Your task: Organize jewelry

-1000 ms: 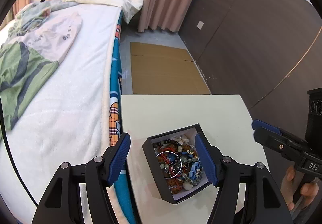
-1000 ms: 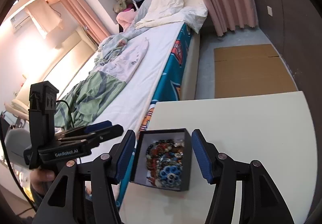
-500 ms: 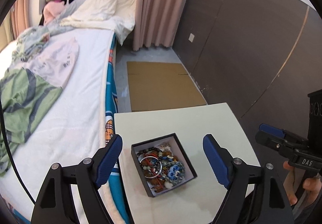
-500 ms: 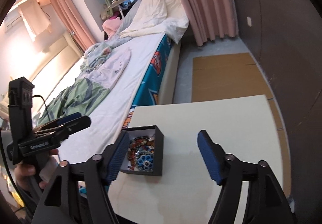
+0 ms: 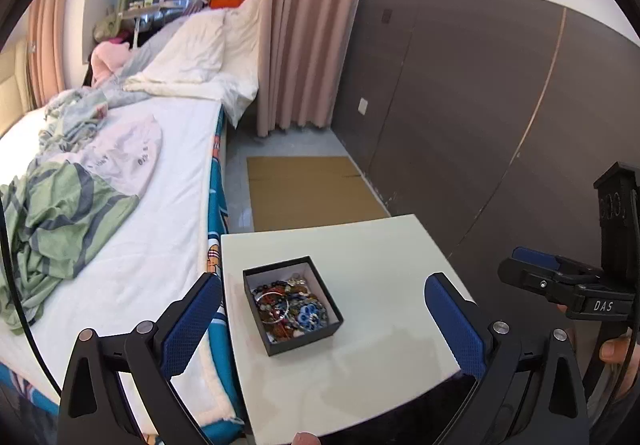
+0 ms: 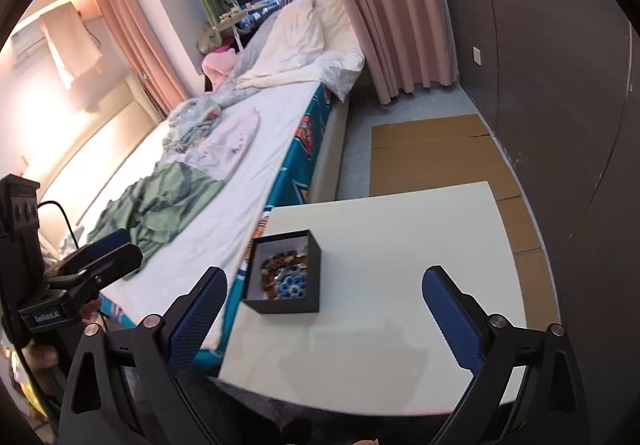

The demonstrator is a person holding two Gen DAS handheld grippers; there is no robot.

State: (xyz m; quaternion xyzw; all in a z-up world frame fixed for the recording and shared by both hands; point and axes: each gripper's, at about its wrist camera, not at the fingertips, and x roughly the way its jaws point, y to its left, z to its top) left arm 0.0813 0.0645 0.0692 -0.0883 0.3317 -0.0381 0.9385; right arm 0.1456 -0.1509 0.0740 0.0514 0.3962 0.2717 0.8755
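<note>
Left wrist view: the left gripper (image 5: 322,309) has its blue-padded fingers (image 5: 192,319) spread wide, having just been opening, and nothing lies between them but air. Beyond them, the small black square cardboard box (image 5: 292,303) full of mixed beads and bangles (image 5: 289,305) sits on the pale cream bench (image 5: 380,273), toward 10 o'clock of the benchtop, near the edge by the white bed (image 5: 132,245). The right gripper shows side-on at 3 o'clock.

Right wrist view: the right gripper (image 6: 324,315) is likewise splayed and empty, its fingers having just been opening; the box lies near 11 o'clock between them, apart from both pads.

The jewelry looks gathered in the box with both tools clear of it, so I judge the tidying done or near done; any next move calls only for drawing away without nudging the box.

Single pieces blur into a tangle; the bench's near edge is hidden behind the grippers
</note>
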